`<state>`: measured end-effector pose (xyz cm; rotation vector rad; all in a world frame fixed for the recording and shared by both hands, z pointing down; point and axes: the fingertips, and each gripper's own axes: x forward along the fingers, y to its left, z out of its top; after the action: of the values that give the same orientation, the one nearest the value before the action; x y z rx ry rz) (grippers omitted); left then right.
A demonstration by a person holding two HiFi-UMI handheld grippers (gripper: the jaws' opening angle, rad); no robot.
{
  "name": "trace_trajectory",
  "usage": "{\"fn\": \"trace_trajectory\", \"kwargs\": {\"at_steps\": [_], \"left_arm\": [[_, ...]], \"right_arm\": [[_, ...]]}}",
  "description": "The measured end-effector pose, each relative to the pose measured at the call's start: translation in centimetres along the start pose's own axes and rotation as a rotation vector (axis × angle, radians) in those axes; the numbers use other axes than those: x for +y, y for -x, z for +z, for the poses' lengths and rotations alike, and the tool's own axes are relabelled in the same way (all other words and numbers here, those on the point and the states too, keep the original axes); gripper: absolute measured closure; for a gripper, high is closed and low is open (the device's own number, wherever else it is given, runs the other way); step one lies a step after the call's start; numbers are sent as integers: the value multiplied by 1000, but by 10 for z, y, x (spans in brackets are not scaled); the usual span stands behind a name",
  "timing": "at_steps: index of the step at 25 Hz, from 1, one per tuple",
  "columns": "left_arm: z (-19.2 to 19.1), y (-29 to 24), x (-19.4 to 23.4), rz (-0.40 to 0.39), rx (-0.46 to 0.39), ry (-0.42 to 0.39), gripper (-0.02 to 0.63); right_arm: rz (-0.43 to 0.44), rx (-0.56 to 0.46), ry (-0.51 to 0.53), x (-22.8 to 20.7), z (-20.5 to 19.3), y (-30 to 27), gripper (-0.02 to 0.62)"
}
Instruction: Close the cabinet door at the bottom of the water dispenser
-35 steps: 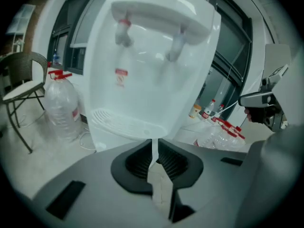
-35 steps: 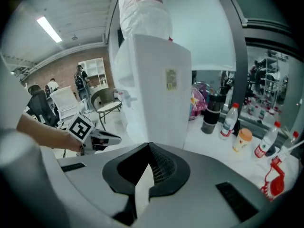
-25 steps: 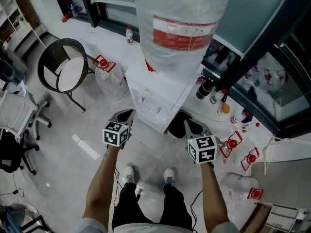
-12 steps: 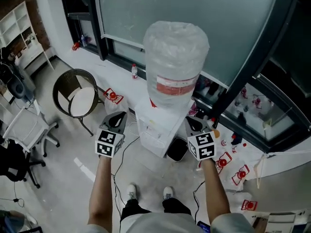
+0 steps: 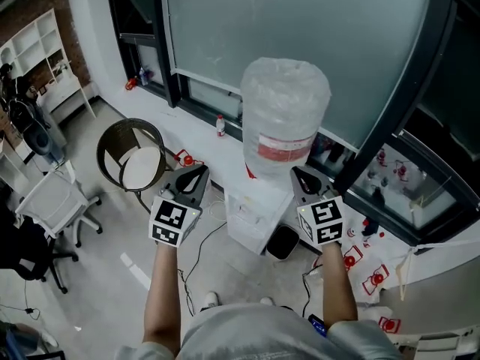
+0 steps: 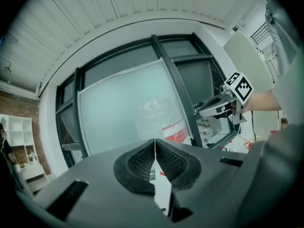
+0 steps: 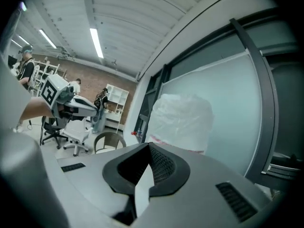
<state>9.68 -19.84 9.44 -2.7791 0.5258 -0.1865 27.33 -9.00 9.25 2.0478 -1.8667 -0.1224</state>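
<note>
**A:** Both grippers have gone up since a second ago. Back then they were low, close to the white body of the water dispenser [image 5: 253, 217]. Now our left hand-held gripper [image 5: 199, 171] and our right hand-held gripper [image 5: 298, 173] are up beside its big bottle [image 5: 285, 115]. In the head view there is one on each side, and they touch nothing.

**B:** Are their jaws spread?

**A:** No. In the left gripper view the two black pads press together with nothing between them. In the right gripper view the pads meet at the tip too, and we hold nothing there.

**B:** Where is the cabinet door?

**A:** It is at the bottom of the dispenser, which stands on the floor by the big window [image 5: 300, 28], right in front of us. We look down from so high that the low front is tiny and steep. We cannot tell if the door is shut.

**B:** What else is hard to see?

**A:** The bottle is wrapped in crinkly plastic, so we only make out a red band. A black bin [image 5: 283, 241] peeks out just beside the dispenser. Our own body hides most of our feet. The round chair [image 5: 133, 160] stands well off to the left.
</note>
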Motion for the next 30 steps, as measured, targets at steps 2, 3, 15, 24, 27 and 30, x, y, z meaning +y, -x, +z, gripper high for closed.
{"fn": "trace_trajectory", "kwargs": {"at_steps": [2,3,15,24,27,30], "left_arm": [[17,5,6,1,-28,4,583],[26,7,8,2,-43,0,583],[74,17,5,-32,-156,-99,581],[73,13,4,-44,-157,-100,581],[69,11,2,-50,-148,-94,583],[65,10,2,-49,-141,-84,581]], "right_arm": [[-11,-41,-6,-1,18,4,569],[-14,-58,-10,-1,25,5,569],[-11,-152,28,7,74,12,569],[-4,-116,54,15,60,10,569],[-1,-110,51,15,54,10,569],[5,-113,42,15,52,11,569]]}}
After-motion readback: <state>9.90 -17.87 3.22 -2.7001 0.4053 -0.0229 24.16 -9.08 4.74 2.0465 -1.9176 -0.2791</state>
